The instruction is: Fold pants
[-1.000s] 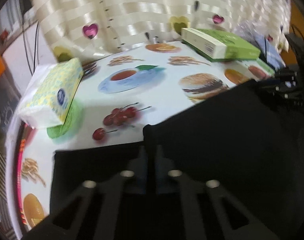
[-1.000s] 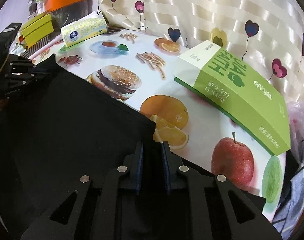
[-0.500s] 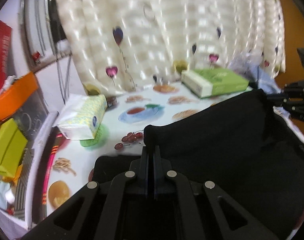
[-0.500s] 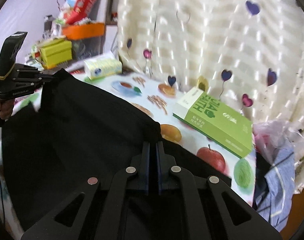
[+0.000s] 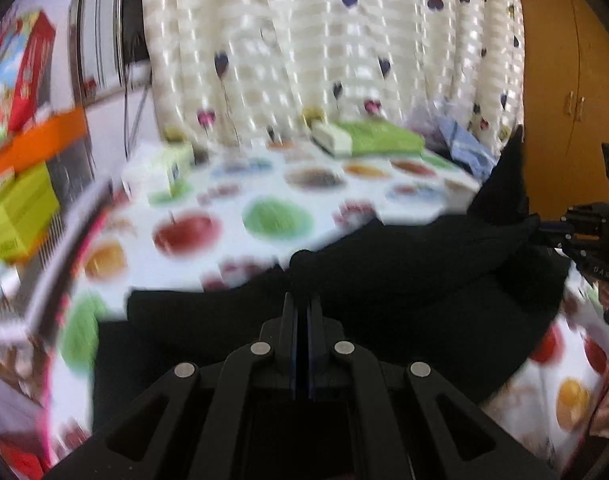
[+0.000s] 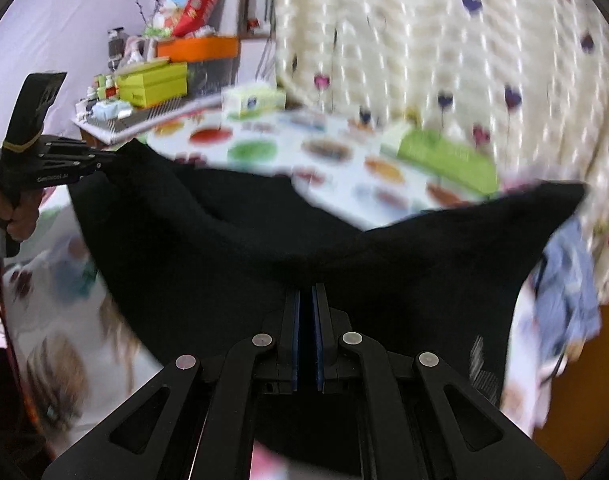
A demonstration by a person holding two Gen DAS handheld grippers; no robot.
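Observation:
The black pants [image 5: 404,280] hang stretched between both grippers, lifted above the fruit-print table [image 5: 288,184]. My left gripper [image 5: 302,300] is shut on one edge of the pants. My right gripper [image 6: 308,292] is shut on the other edge of the pants [image 6: 264,248]. The pants sag in the middle between the two grips. In the right wrist view the left gripper [image 6: 100,160] shows at far left, pinching a cloth corner. In the left wrist view the right gripper [image 5: 544,226] shows at far right. Both views are motion-blurred.
A green flat box [image 5: 368,140] and a tissue pack [image 5: 160,168] lie at the table's far side before a heart-print curtain [image 5: 324,48]. Blue striped cloth [image 6: 564,280] lies at the table's right end. Boxes are stacked on a shelf [image 6: 152,84] to the left.
Both grippers have risen and pulled back with the pants. The cloth has come up off the table, and much more tabletop shows beyond it.

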